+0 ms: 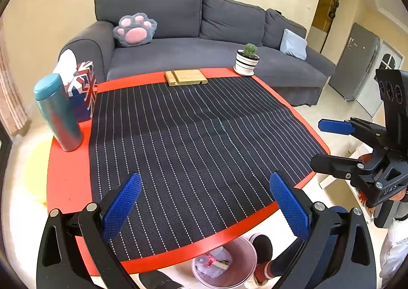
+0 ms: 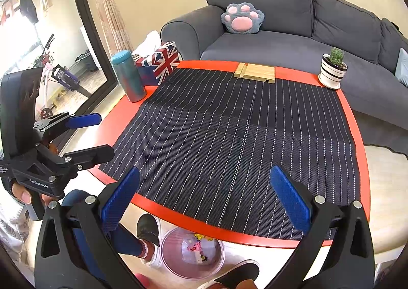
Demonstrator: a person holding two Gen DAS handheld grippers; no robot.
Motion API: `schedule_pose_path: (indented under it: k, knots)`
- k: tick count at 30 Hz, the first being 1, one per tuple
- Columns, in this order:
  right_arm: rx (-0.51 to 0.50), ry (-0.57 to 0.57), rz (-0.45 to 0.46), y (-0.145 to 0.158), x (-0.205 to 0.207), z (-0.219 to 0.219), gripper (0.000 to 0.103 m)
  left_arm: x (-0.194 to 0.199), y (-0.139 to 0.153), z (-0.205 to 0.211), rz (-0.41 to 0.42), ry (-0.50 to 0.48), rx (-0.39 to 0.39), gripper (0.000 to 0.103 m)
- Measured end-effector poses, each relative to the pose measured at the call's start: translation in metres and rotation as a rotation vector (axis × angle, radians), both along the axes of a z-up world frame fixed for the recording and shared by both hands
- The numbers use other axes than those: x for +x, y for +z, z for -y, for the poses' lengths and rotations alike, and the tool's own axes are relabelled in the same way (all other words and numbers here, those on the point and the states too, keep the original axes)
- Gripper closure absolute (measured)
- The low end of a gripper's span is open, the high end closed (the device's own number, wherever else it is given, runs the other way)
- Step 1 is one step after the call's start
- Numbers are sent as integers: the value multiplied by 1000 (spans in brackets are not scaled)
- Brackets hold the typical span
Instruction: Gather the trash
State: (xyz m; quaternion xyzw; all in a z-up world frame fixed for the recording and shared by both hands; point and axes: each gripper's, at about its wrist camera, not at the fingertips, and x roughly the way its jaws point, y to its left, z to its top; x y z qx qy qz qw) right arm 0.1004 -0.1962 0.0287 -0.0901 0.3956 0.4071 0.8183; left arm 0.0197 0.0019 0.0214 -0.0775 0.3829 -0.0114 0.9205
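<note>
Desk (image 1: pixel 68 181): red top, largely covered by a dark mat (image 1: pixel 193 151) with white dotted stripes.

Far left corner: teal tumbler (image 1: pixel 58 112), upright; just behind it a Union Jack tissue box (image 1: pixel 84 89), a white tissue standing out of its top.

Far edge, middle: wooden stand (image 1: pixel 186 77), lying flat.

Far right corner: small cactus in a striped white pot (image 1: pixel 246 60), set on a saucer.

Floor, under the near edge of the desk: translucent pink bin (image 2: pixel 191 254) with a clear liner, holding the collected trash (image 2: pixel 197 250), small coloured wrappers and scraps. A person's slippered feet stand either side of it.

Left hand-held gripper (image 1: pixel 205 206): jaws wide apart, nothing between the blue pads, held above the near edge of the desk.

Right hand-held gripper (image 2: pixel 205 202): jaws likewise spread, empty, above the near edge of the desk, to the right of the left one.

Background: grey sofa (image 1: pixel 204 33) beyond the far edge, with a paw-shaped cushion (image 1: pixel 135 29) on its seat.
</note>
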Motion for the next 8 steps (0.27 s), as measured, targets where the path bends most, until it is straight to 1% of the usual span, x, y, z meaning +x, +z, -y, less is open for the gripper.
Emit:
schedule_pose_path:
  k: [8]
  knots:
    - [0,0,-1,0,-1,0,3,0,-1,-1,-9,10,-2,6]
